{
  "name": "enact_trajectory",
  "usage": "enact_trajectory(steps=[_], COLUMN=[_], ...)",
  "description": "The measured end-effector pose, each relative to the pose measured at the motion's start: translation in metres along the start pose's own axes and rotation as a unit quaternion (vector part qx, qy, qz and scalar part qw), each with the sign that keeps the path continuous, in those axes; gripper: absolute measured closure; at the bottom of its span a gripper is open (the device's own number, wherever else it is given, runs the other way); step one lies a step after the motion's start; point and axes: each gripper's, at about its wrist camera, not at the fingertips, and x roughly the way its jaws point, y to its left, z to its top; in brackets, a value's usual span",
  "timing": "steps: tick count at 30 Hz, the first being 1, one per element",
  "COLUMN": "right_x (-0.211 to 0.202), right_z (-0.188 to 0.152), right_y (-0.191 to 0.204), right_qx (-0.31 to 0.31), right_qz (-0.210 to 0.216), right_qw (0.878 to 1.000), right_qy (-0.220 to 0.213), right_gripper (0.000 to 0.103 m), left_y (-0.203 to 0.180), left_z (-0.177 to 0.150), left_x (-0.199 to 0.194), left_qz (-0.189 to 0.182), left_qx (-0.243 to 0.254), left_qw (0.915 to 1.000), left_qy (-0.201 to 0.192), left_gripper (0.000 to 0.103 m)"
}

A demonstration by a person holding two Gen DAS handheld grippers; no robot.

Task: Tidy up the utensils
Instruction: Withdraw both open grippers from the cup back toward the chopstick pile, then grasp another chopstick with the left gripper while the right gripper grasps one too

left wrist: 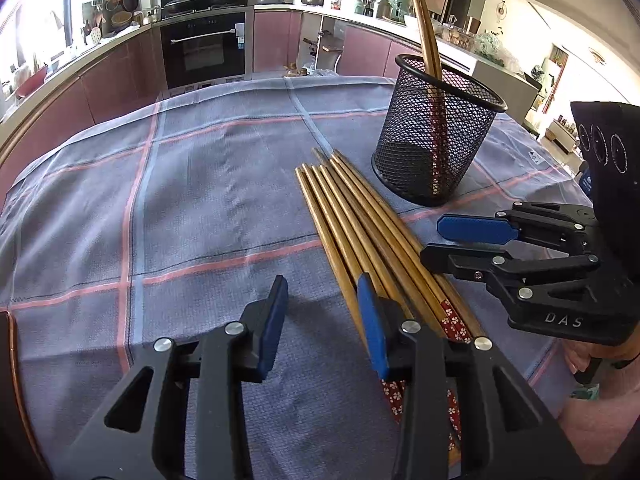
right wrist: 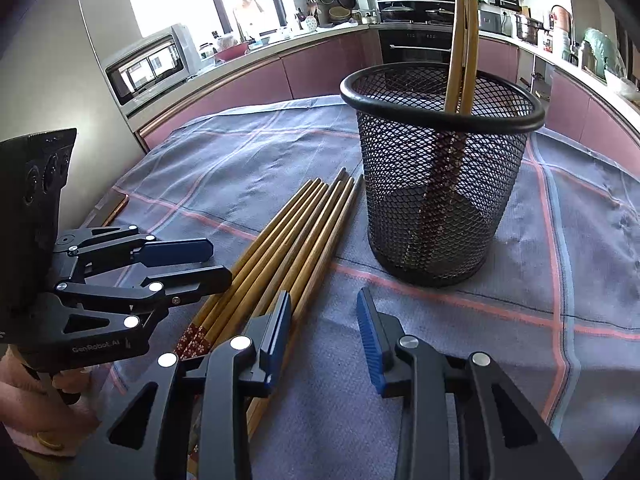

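Observation:
Several wooden chopsticks (left wrist: 352, 224) with red patterned handles lie side by side on the checked cloth; they also show in the right wrist view (right wrist: 296, 232). A black mesh cup (left wrist: 436, 132) stands upright behind them, holding two chopsticks (left wrist: 426, 20); it also shows in the right wrist view (right wrist: 440, 168). My left gripper (left wrist: 322, 320) is open and empty, its right finger over the chopstick handles. My right gripper (right wrist: 324, 336) is open and empty just right of the bundle. Each gripper shows in the other's view, the right one (left wrist: 460, 240) and the left one (right wrist: 212, 260).
A grey-blue cloth with pink lines (left wrist: 192, 200) covers the table. Kitchen counters with pink cabinets and an oven (left wrist: 206, 48) run behind the table. A microwave (right wrist: 148, 66) stands at the left in the right wrist view.

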Motion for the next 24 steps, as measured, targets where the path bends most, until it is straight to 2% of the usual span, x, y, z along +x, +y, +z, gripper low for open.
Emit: enact_trajectory(steps=[13,24], right_x=[0.004,0.019], right_z=[0.004,0.014], right_y=[0.009,0.016], right_qx=[-0.015,-0.029], right_qz=[-0.021,-0.044], right_qw=[1.0,0.999], right_qy=[0.004,0.01], right_gripper=[0.07,0.081], left_y=[-0.001,0.002], left_z=[0.002,0.008], left_x=[0.003,0.011], left_qz=[0.006,0.01], left_qx=[0.007,0.005], left_qw=[0.9999,0.9999], left_qy=[0.006,0.011], left_gripper=[0.068,0.076])
